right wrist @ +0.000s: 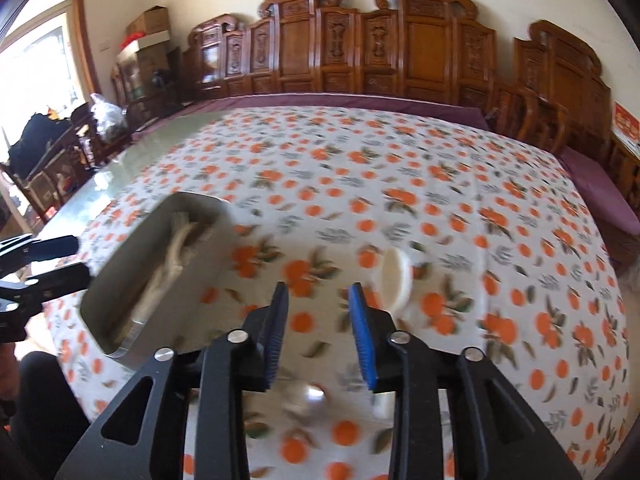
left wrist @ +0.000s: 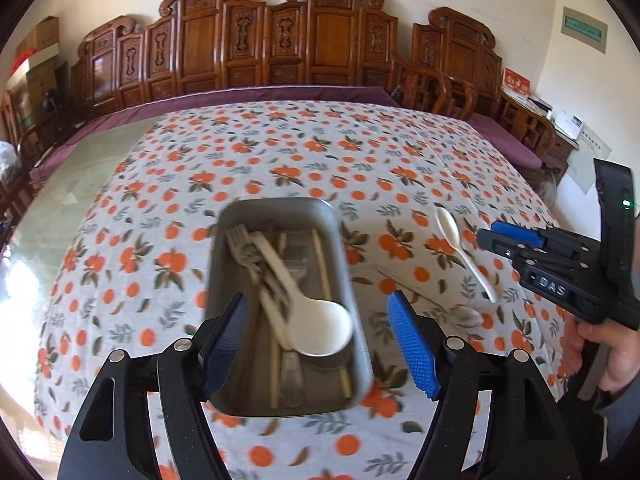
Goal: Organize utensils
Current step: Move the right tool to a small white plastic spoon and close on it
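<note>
Left wrist: one tray [left wrist: 216, 280], two white spoons [left wrist: 320, 334] [left wrist: 466, 252].

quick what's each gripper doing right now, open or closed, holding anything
Left gripper: open, holding nothing, above the metal tray.
Right gripper: open, holding nothing, above the tablecloth.

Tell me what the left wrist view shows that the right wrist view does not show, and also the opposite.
Only the left wrist view shows the tray's contents clearly: forks, chopsticks and a big white spoon. It also shows a hand holding the right gripper.

Only the right wrist view shows the window and the clutter on the left side of the room.

Both show the metal tray, a white spoon and a metal spoon lying outside it on the orange-patterned tablecloth, the carved wooden bench, and both grippers open and empty, including the left gripper.
</note>
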A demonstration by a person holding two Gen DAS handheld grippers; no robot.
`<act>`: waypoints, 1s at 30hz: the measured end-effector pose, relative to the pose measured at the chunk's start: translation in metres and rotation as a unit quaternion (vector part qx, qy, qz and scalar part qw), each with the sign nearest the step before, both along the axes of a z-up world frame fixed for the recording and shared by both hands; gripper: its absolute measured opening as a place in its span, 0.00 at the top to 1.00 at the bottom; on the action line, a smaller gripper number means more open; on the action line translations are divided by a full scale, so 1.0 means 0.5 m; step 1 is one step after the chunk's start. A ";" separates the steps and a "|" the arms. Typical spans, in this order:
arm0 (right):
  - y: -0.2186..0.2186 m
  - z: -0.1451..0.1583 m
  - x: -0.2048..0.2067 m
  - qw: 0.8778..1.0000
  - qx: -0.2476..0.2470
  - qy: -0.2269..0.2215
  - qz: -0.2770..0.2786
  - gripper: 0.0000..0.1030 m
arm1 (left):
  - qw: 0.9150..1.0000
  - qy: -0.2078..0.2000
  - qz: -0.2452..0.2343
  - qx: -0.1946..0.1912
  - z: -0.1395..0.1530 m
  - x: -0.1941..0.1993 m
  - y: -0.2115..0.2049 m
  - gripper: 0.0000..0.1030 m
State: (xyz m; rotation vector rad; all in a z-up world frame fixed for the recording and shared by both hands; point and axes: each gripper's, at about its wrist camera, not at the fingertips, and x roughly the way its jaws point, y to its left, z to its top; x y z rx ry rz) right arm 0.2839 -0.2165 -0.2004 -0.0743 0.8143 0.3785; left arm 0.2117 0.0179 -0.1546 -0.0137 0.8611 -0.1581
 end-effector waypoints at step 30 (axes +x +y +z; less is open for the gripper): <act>-0.093 -0.130 0.055 0.998 -0.026 0.055 0.030 0.91 | 0.999 0.039 -0.024 0.022 -0.080 0.020 -0.189 0.33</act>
